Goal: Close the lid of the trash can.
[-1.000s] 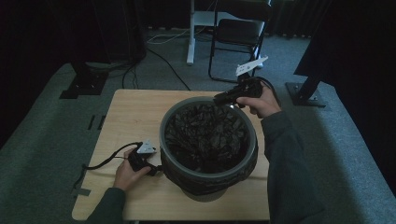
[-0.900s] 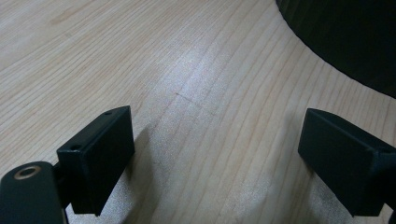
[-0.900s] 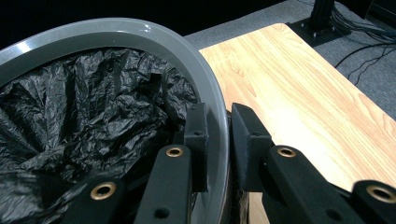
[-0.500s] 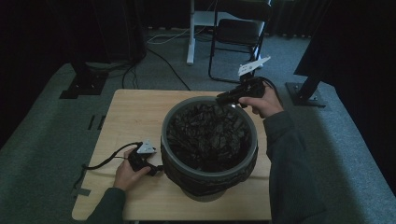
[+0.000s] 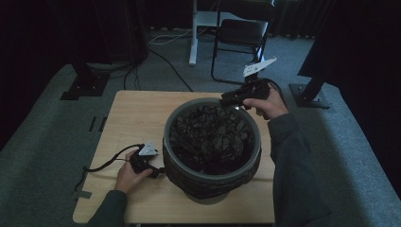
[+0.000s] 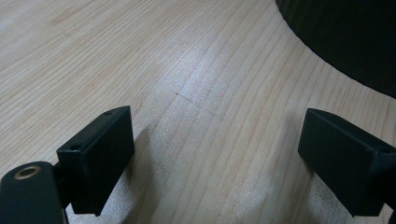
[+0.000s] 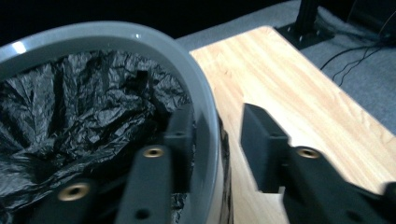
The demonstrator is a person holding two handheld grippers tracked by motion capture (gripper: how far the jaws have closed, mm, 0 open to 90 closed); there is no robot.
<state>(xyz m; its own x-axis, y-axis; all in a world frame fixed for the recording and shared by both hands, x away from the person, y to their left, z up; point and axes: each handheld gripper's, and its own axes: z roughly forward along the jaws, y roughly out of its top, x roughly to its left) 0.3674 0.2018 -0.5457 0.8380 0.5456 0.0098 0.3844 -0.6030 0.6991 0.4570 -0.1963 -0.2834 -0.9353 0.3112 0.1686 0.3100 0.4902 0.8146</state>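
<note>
A grey round bin (image 5: pixel 213 177) lined with a crumpled black bag (image 5: pixel 210 137) stands on the wooden table (image 5: pixel 137 113). My right gripper (image 5: pixel 227 100) is at the bin's far right rim. In the right gripper view it (image 7: pixel 217 121) is open and straddles the rim (image 7: pixel 140 37), one jaw inside against the bag (image 7: pixel 70 107) and the other outside. My left gripper (image 5: pixel 158 170) rests low on the table by the bin's near left side. Its jaws are wide open (image 6: pixel 215 140) over bare wood (image 6: pixel 187 70), with the dark bin wall (image 6: pixel 345 37) just ahead.
A folding chair (image 5: pixel 241 33) and a white post (image 5: pixel 193 33) stand on the grey carpet behind the table. Black stand bases sit at the far left (image 5: pixel 80 87) and far right (image 5: pixel 309 94). A cable (image 5: pixel 106 161) trails from the left gripper across the table.
</note>
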